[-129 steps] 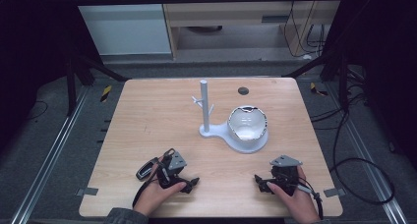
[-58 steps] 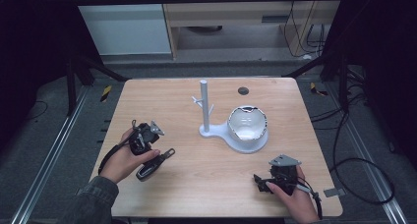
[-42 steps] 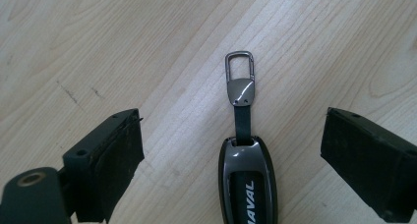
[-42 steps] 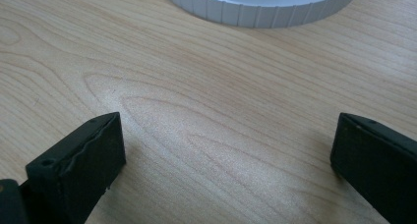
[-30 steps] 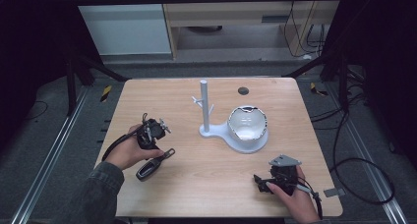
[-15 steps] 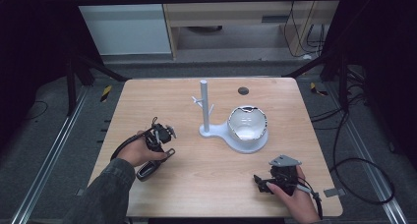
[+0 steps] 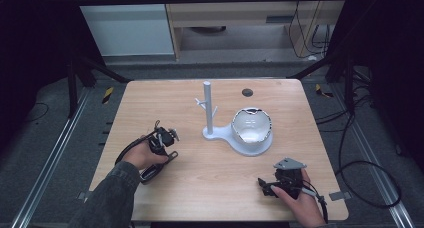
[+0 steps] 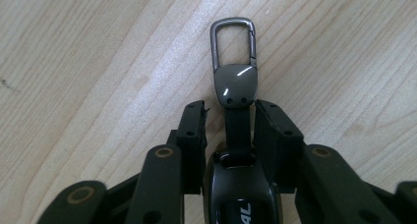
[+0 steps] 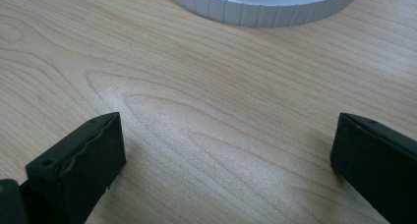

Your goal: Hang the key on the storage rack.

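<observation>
A dark key fob (image 8: 239, 189) with a short strap and a metal carabiner (image 8: 233, 40) lies flat on the wooden table (image 7: 215, 178). My left gripper (image 8: 229, 121) points down over it, one jaw on each side of the strap. The jaws have just been closing, and a gap still shows beside the strap. In the high view the left gripper (image 7: 161, 155) stands over the fob (image 7: 149, 174) at the table's left. My right gripper (image 7: 265, 184) rests near the front right edge. Its jaws stand wide apart around bare wood (image 9: 226, 160).
A white stand with an upright pegged post (image 7: 207, 108) and a round dish (image 7: 251, 125) sits at the table's middle; the edge of its base (image 9: 260, 8) lies just beyond the right jaws. A dark round hole (image 7: 247, 92) marks the table's far side.
The left hand left the front edge, swung out to the left, then came down over the key fob, and its jaws narrowed. The right hand stayed in place.
</observation>
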Demonstrator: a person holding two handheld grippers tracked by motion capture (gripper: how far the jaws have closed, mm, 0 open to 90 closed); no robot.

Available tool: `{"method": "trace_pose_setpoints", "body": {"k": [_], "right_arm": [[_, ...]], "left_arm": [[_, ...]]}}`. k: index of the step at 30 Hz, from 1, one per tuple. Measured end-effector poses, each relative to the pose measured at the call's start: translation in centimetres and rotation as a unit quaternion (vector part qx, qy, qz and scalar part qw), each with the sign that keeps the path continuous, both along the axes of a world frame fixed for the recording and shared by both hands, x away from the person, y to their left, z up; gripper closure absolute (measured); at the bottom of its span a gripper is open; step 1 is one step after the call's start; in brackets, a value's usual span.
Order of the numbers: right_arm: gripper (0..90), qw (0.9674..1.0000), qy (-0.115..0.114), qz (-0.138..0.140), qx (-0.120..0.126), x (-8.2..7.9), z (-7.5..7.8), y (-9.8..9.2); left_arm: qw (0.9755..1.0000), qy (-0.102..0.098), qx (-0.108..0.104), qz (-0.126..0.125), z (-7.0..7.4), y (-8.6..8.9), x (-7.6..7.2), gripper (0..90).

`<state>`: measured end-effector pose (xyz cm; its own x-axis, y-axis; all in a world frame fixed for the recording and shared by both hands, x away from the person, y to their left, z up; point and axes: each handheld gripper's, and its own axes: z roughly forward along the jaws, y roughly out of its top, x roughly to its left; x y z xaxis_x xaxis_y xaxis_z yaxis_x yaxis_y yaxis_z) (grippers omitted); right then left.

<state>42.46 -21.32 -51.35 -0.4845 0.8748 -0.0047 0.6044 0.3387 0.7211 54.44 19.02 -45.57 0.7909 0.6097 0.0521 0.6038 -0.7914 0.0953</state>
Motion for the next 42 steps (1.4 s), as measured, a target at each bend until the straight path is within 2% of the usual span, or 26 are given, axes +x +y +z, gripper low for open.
{"method": "trace_pose_setpoints", "body": {"k": [6,8,10,11,13,15,19,22,26,28,30,31,33,34,36,37,38,39,40,42], "right_arm": [[0.4,1.0000,-0.002,0.001,-0.003,0.0,0.0,0.0],[0.4,1.0000,-0.003,0.002,-0.004,0.0,0.0,0.0],[0.4,1.0000,-0.001,0.001,-0.001,0.0,0.0,0.0],[0.4,1.0000,-0.001,0.001,-0.001,0.0,0.0,0.0],[0.4,1.0000,-0.001,0.001,-0.002,0.0,0.0,0.0],[0.4,1.0000,-0.001,0.001,-0.002,0.0,0.0,0.0],[0.4,1.0000,-0.002,0.001,-0.002,0.0,0.0,0.0],[0.4,1.0000,-0.002,0.001,-0.002,0.0,0.0,0.0],[0.4,1.0000,-0.001,0.001,-0.002,0.0,0.0,0.0],[0.4,1.0000,-0.003,0.002,-0.002,0.0,0.0,0.0],[0.4,1.0000,0.000,0.000,-0.001,0.0,0.0,0.0],[0.4,1.0000,0.000,0.000,-0.001,0.0,0.0,0.0],[0.4,1.0000,0.000,0.000,0.000,0.0,0.0,0.0],[0.3,1.0000,0.000,-0.001,-0.001,0.0,0.0,0.0],[0.3,1.0000,0.000,-0.001,-0.001,0.0,0.0,0.0],[0.3,1.0000,0.000,-0.001,-0.001,0.0,0.0,0.0],[0.4,1.0000,0.000,-0.001,0.000,0.0,0.0,0.0],[0.4,1.0000,0.000,-0.002,0.000,0.0,0.0,0.0],[0.4,1.0000,0.000,-0.002,0.000,0.0,0.0,0.0],[0.4,1.0000,-0.001,0.000,-0.001,0.0,0.0,0.0]], "left_arm": [[1.0000,0.004,0.001,-0.006,-0.3,-0.1,-0.1,71.6],[1.0000,-0.003,-0.004,-0.004,-0.3,-0.1,-0.3,78.2],[1.0000,-0.004,-0.007,-0.003,-0.3,0.0,-0.3,79.1],[0.9998,-0.010,-0.017,0.000,-0.1,0.3,-0.6,79.2],[0.9996,-0.013,-0.023,0.003,0.0,0.4,-0.7,79.4],[0.9988,-0.019,-0.044,0.010,0.1,1.1,-1.1,79.5],[0.9976,-0.030,-0.061,0.012,0.2,1.8,-1.8,79.7],[0.9956,-0.044,-0.080,0.019,0.4,2.3,-2.5,79.7],[0.9941,-0.057,-0.091,0.018,0.8,2.7,-3.0,79.8],[0.9926,-0.066,-0.100,0.021,1.0,3.0,-3.3,79.8],[0.9898,-0.078,-0.116,0.026,1.4,3.4,-3.7,79.8],[0.9898,-0.078,-0.116,0.026,1.4,3.4,-3.7,79.8],[0.9878,-0.086,-0.127,0.027,1.6,3.7,-4.1,79.9],[0.9856,-0.095,-0.137,0.029,1.9,4.0,-4.6,79.9],[0.9841,-0.104,-0.141,0.030,2.3,4.3,-5.1,79.9],[0.9841,-0.104,-0.141,0.030,2.3,4.3,-5.1,79.9],[0.9819,-0.114,-0.148,0.032,2.5,4.6,-5.5,79.9],[0.9777,-0.126,-0.164,0.035,2.9,5.0,-6.2,80.0],[0.9777,-0.126,-0.164,0.035,2.9,5.0,-6.2,79.9],[0.9732,-0.141,-0.177,0.037,3.3,5.2,-6.9,80.0]]}}
